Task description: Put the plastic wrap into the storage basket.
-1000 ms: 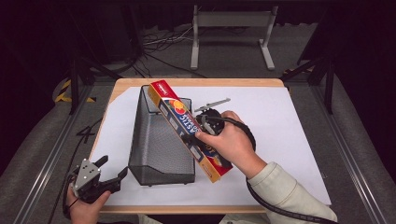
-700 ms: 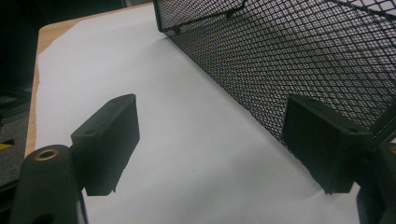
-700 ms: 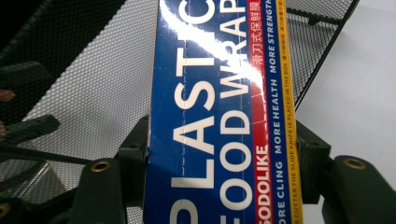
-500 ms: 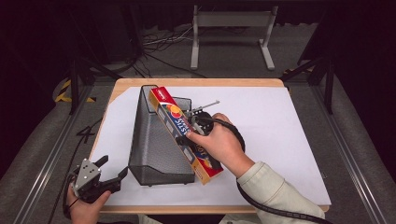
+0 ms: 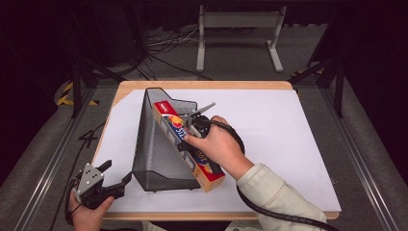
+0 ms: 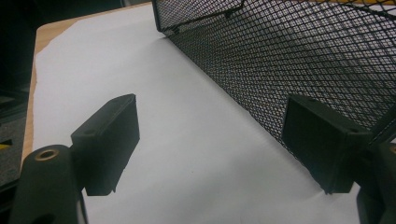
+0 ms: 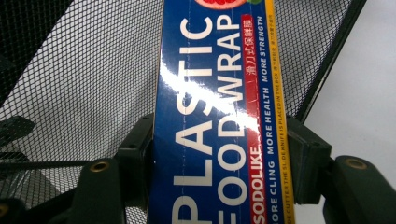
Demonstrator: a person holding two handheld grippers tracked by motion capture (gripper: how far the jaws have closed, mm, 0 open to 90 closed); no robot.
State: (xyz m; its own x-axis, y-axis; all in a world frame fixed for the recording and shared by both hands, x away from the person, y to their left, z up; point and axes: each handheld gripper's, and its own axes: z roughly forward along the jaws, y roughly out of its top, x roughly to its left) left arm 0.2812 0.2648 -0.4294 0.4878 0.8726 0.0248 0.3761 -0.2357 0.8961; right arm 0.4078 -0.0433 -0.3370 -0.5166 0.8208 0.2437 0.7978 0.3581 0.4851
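- The right gripper (image 5: pixel 192 126) is clamped across the width of the plastic wrap box (image 5: pixel 187 144), a pad pressed on each long edge; in the right gripper view the box (image 7: pixel 219 116) runs straight up between the two jaws with no slack on either side.
- The box hangs tilted over the open top of the black mesh file holder (image 5: pixel 161 144), its far end above the tall back and its near end jutting out past the low front wall.
- To seat it well, I judge the far end should drop first, so the box slides down inside the mesh instead of bridging the rim.
- Keep the grip firm until the box rests on something; the glossy carton could slip if the pads ease off early.
- Watch the right-hand wall of the holder (image 7: pixel 322 56): the box edge lies close to it and may catch.
- The left gripper (image 5: pixel 103 180) hovers with its jaws wide apart and nothing in them, just beside the holder's front corner on the white sheet (image 6: pixel 177 140); it could steady the mesh wall (image 6: pixel 299 60) if the holder shifts.
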